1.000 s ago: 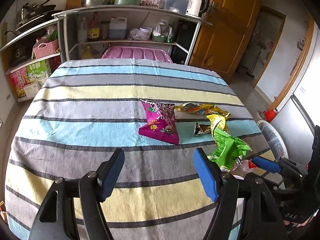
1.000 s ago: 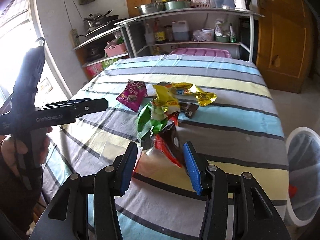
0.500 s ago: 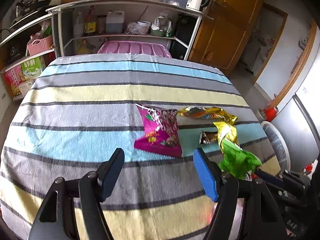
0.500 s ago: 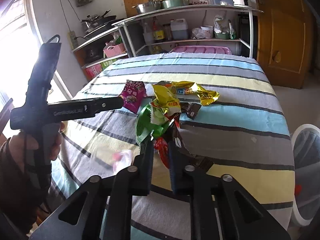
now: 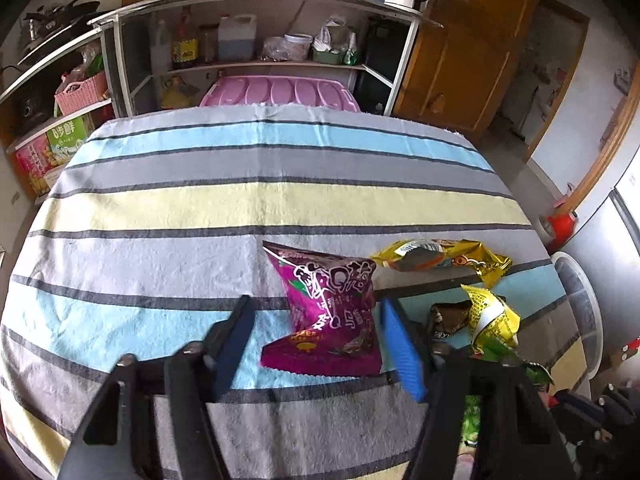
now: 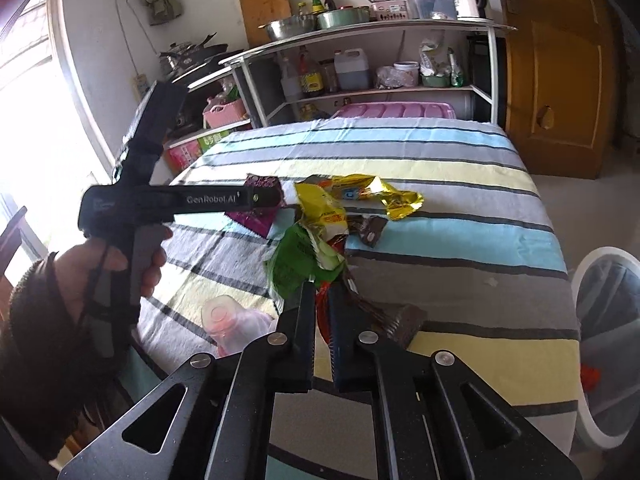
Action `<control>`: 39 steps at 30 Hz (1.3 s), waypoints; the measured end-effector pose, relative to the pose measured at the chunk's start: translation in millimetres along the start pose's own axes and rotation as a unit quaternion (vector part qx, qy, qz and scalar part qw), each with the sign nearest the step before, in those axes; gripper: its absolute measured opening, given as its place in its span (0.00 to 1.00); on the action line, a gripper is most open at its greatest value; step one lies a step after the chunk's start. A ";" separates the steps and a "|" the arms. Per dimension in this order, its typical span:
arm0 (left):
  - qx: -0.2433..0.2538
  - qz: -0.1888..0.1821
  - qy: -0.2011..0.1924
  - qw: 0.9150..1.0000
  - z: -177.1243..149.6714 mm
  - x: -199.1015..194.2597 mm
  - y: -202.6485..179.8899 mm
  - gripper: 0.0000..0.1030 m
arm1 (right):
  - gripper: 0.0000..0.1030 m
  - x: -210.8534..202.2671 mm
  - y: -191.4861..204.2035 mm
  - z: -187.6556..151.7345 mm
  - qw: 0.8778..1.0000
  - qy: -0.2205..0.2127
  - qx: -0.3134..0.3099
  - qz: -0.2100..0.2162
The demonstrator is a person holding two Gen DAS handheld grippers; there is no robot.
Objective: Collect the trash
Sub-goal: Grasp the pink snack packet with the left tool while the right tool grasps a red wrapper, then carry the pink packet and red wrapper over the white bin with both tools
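Snack wrappers lie on a striped tablecloth point(image 5: 200, 200). A purple bag point(image 5: 332, 316) sits between the tips of my open left gripper point(image 5: 316, 344), untouched. A gold wrapper point(image 5: 440, 258), a yellow wrapper point(image 5: 490, 316) and a green wrapper point(image 6: 294, 262) lie to its right. My right gripper point(image 6: 320, 320) is shut on a red wrapper point(image 6: 326, 312), lifted with a brown wrapper point(image 6: 396, 320) hanging beside it. The left gripper also shows in the right wrist view point(image 6: 256, 196), over the purple bag point(image 6: 258, 220).
A white bin point(image 6: 608, 344) stands off the table's right edge; it also shows in the left wrist view point(image 5: 580, 312). A clear plastic bottle point(image 6: 228, 320) lies near the front edge. A pink crate point(image 5: 280, 92) and metal shelves point(image 5: 256, 20) stand behind the table.
My right gripper has shut on the red wrapper and lifted it. My left gripper has moved forward so that its open fingers now flank the purple bag.
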State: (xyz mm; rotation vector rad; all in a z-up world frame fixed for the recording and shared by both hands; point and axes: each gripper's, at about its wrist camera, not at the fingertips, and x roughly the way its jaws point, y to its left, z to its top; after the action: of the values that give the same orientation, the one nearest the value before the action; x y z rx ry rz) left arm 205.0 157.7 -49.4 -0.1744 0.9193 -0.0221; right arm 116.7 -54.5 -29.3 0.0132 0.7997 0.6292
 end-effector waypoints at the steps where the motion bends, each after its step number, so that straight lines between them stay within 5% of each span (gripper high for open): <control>1: 0.000 0.000 0.004 1.000 -0.9 1.1 -0.5 0.52 | 0.06 -1.5 -1.5 0.2 1.000 -0.003 0.003 0.000; 10: 0.009 0.007 -0.001 1.000 -1.6 -1.1 -3.2 0.39 | 0.06 -9.6 -6.9 0.4 1.000 -0.016 0.016 0.004; 23: 0.011 -0.016 -0.031 0.999 -4.2 -36.1 -8.6 0.38 | 0.06 -28.2 -16.0 1.3 0.999 -0.041 0.029 -0.004; 39: 0.087 -0.079 -0.066 0.991 -2.3 -79.7 -87.6 0.38 | 0.06 -75.1 -44.9 1.2 0.993 -0.087 0.061 -0.049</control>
State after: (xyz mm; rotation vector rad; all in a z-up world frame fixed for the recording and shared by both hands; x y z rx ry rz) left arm 159.7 78.5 26.1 -0.0839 0.7651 -0.2344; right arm 101.4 -130.8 10.6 0.1380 0.6638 0.4789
